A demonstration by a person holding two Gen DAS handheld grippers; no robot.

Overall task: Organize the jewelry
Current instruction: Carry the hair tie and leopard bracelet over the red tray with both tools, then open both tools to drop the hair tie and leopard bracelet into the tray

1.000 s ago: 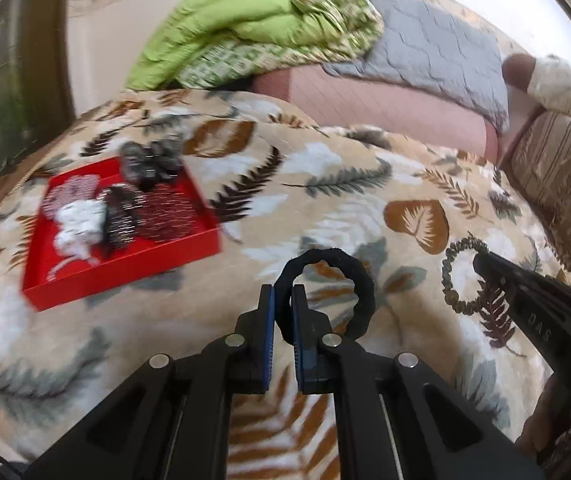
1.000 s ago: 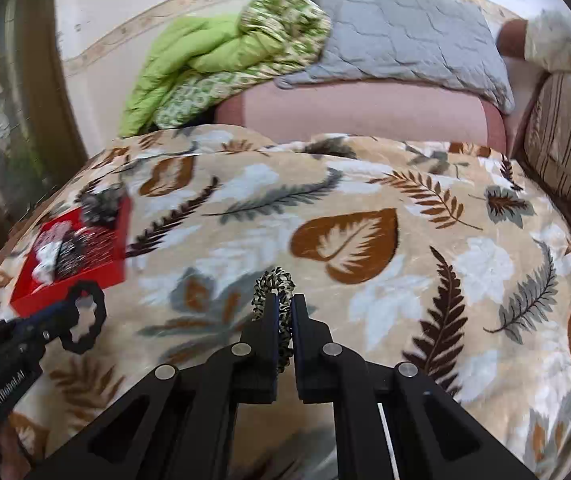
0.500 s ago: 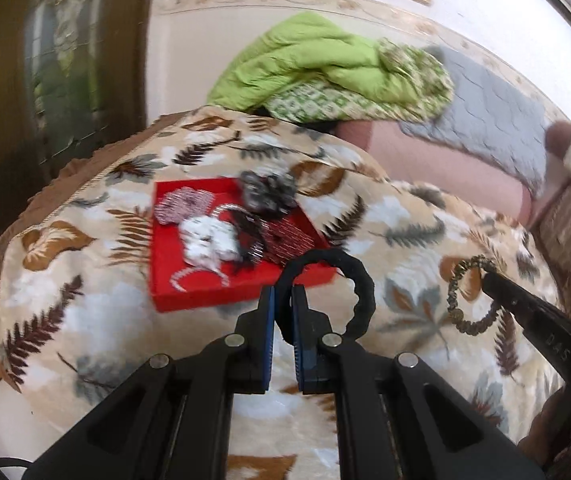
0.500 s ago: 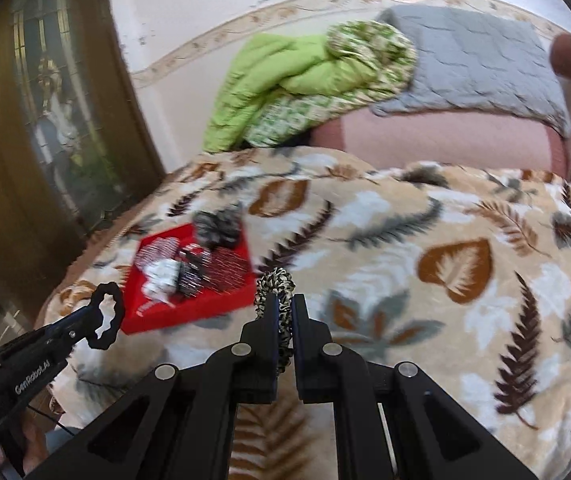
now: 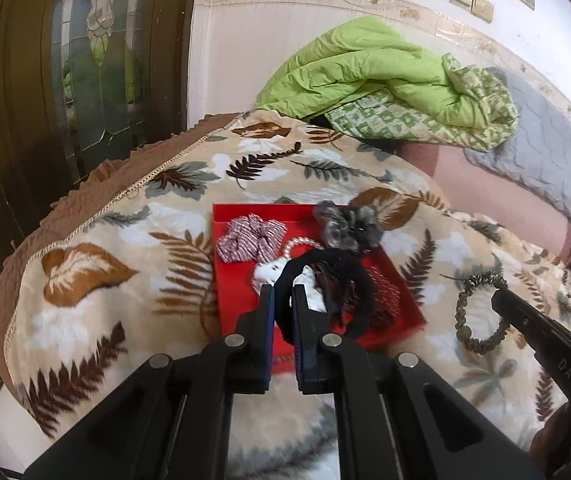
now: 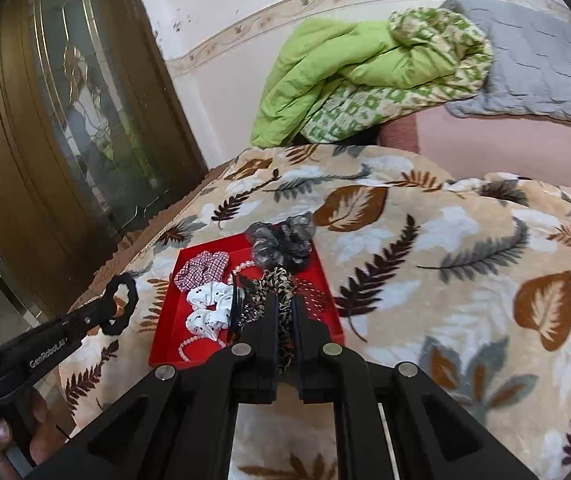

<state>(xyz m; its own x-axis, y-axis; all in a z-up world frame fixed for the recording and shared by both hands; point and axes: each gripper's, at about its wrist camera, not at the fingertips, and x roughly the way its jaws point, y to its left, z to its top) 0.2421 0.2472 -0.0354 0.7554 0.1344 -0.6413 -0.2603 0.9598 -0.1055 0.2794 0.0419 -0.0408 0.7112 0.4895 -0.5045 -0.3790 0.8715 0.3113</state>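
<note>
A red tray (image 5: pixel 237 288) (image 6: pixel 169 320) lies on the leaf-patterned blanket and holds several scrunchies and a pearl bracelet (image 6: pixel 241 266). My left gripper (image 5: pixel 283 304) is shut on a black ring-shaped hair tie (image 5: pixel 361 276) and holds it over the tray. The hair tie also shows in the right wrist view (image 6: pixel 123 300), left of the tray. My right gripper (image 6: pixel 284 312) is shut on a gold-and-black coiled hair tie (image 6: pixel 275 280) above the tray's near edge. That hair tie also shows in the left wrist view (image 5: pixel 463 312), right of the tray.
The blanket (image 5: pixel 133 248) covers a bed whose edge drops off at the left. A dark wooden door with glass (image 6: pixel 65 120) stands at the left. A green quilt (image 5: pixel 365 72) and a grey pillow (image 6: pixel 545 48) lie at the far side.
Both grippers moved left toward the red tray with their hair ties held. The tray now sits right under and ahead of both grippers.
</note>
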